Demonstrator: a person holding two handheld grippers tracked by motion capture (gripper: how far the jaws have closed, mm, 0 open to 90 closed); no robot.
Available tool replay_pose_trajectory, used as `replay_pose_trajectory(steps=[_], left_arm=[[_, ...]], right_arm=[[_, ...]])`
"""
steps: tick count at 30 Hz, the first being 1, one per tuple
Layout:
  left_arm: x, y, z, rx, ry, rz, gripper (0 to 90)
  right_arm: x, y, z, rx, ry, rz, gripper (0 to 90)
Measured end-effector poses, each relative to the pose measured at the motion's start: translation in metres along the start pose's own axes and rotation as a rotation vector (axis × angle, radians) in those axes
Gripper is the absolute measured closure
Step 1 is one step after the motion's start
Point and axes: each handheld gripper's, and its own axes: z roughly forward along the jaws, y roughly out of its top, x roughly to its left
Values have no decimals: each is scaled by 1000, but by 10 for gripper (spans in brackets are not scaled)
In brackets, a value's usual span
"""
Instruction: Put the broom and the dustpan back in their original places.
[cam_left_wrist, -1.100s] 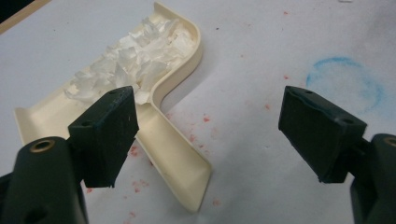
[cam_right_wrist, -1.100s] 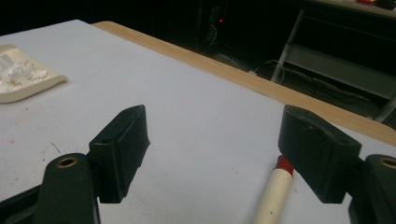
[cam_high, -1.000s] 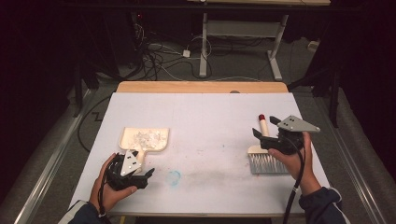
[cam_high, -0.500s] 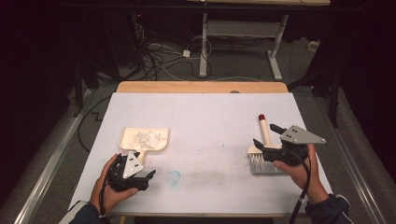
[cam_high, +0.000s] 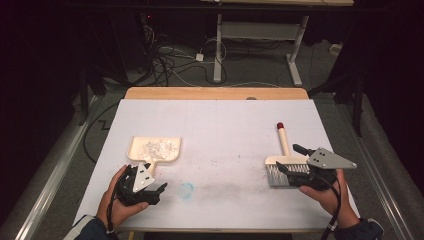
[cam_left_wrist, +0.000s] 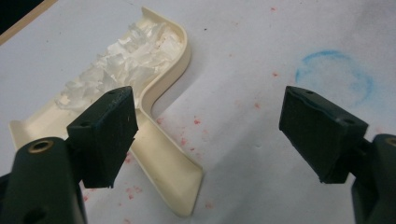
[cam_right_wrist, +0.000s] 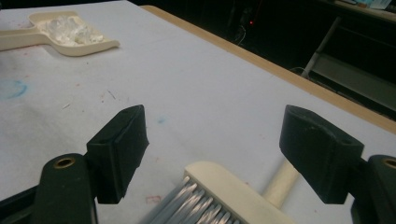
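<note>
Your right tool (cam_high: 289, 159) has drawn back from the brush (cam_high: 285, 162) over the last second; jaws wide, nothing held. The brush lies flat at the surface's (cam_high: 225, 125) right. Your left tool (cam_high: 161, 189) is likewise wide, beside the dustpan (cam_high: 155, 149) holding white scraps (cam_high: 157, 147). Sweeping appears complete. The brush bristles are partly covered by the right tool.

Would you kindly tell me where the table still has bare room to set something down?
The widest bare patch lies between the dustpan and the brush, running to the far edge of the table. It is crowded near the left gripper and right gripper.
</note>
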Motion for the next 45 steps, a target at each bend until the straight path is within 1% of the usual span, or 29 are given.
replay_pose_trajectory(steps=[5, 8, 12, 14, 15, 17, 18, 20, 22, 23, 25, 30, 32, 35, 38, 41, 43, 45], left_arm=[[-1, 0, 0, -2, 3, 4, 186], [-1, 0, 0, 0, 2, 5, 186], [-1, 0, 1, 1, -2, 4, 186], [0, 0, 1, 2, -3, 5, 186], [0, 1, 1, 1, -4, 6, 186], [0, 1, 1, -4, -1, 12, 186], [0, 2, 1, -8, -3, 10, 186], [0, 2, 2, -6, -1, 10, 186], [0, 2, 3, 5, -3, 17, 186], [0, 2, 3, 8, -2, 18, 186], [-1, 2, 3, 5, 0, 16, 186], [-2, 1, 2, 0, 1, 19, 186], [-2, 1, 2, 7, 1, 27, 186], [-2, 1, 1, 6, 1, 25, 186], [-2, 0, 1, 8, -3, 31, 186], [-2, 0, 2, 8, -1, 30, 186], [-2, 1, 2, 9, -2, 30, 186], [-3, 1, 3, 11, -3, 32, 186]], right_arm=[[2, -10, -2, 2, -1, -18, 241], [4, -16, -2, 9, -7, -22, 241], [6, -23, -2, 9, -1, -22, 240], [8, -27, 0, 17, 1, -16, 240], [10, -29, 1, 25, 0, -23, 239], [14, -33, 2, 43, -13, -49, 237], [15, -36, 2, 41, -17, -58, 232], [18, -40, 3, 23, -33, -54, 235], [22, -46, 4, 19, -21, -51, 234], [24, -48, 5, 24, -16, -58, 234], [25, -50, 6, 30, -5, -58, 233], [29, -50, 7, 30, -5, -58, 230], [30, -49, 7, 28, -8, -57, 230], [31, -48, 5, 25, -13, -63, 229], [30, -48, 7, 45, -22, -59, 229], [30, -50, 9, 54, -18, -62, 229], [30, -49, 9, 48, -22, -58, 230], [30, -48, 6, 26, -46, -56, 231]])
